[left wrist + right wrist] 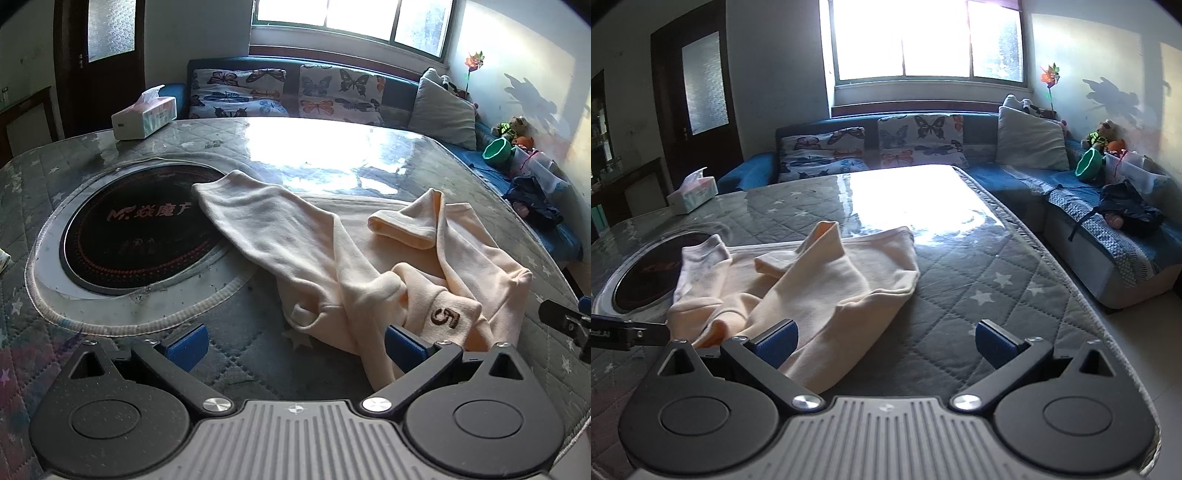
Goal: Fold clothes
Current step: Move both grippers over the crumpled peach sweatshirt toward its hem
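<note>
A cream garment with a brown "5" on its collar lies crumpled on the quilted table; one sleeve reaches left over the round black cooktop, the other is folded over the body. It also shows in the right wrist view. My left gripper is open and empty just in front of the garment's near hem, its right finger against the cloth. My right gripper is open and empty at the garment's right edge, its left finger over the cloth. Part of the right gripper shows at the left view's right edge.
A round black induction cooktop is set into the table at left. A tissue box stands at the far left corner. A blue sofa with butterfly cushions, a green bowl and toys wraps the far and right sides.
</note>
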The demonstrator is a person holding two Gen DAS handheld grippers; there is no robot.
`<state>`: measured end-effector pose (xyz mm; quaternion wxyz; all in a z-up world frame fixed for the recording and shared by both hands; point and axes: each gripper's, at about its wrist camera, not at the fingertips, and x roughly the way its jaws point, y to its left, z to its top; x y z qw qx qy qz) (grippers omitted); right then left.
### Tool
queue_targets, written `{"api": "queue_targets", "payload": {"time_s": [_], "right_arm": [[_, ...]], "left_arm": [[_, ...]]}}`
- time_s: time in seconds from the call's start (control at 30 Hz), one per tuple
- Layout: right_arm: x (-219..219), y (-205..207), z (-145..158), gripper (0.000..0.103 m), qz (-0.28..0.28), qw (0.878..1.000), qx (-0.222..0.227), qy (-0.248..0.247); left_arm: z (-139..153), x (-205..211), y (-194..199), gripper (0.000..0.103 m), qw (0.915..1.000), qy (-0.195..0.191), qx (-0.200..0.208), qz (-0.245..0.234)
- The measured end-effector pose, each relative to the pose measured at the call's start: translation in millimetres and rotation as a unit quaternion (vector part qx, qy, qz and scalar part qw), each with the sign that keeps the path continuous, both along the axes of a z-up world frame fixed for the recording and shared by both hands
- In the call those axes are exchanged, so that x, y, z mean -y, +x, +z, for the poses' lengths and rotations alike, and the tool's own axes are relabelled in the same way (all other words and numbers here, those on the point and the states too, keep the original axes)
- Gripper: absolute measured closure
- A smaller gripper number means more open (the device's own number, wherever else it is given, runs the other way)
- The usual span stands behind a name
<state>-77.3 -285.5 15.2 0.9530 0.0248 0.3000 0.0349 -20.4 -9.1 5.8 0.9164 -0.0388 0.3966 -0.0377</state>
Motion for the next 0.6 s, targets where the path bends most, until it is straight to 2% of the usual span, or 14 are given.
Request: {"api": "queue_targets", "payload": {"time_s": [0.6], "right_arm": [[-9, -9, 8, 0.0, 0.012, 1.0, 0.003, 0.002]], "left_arm": [[4, 14, -4, 0.0, 0.9998, 0.002, -0.001, -0.02]]}}
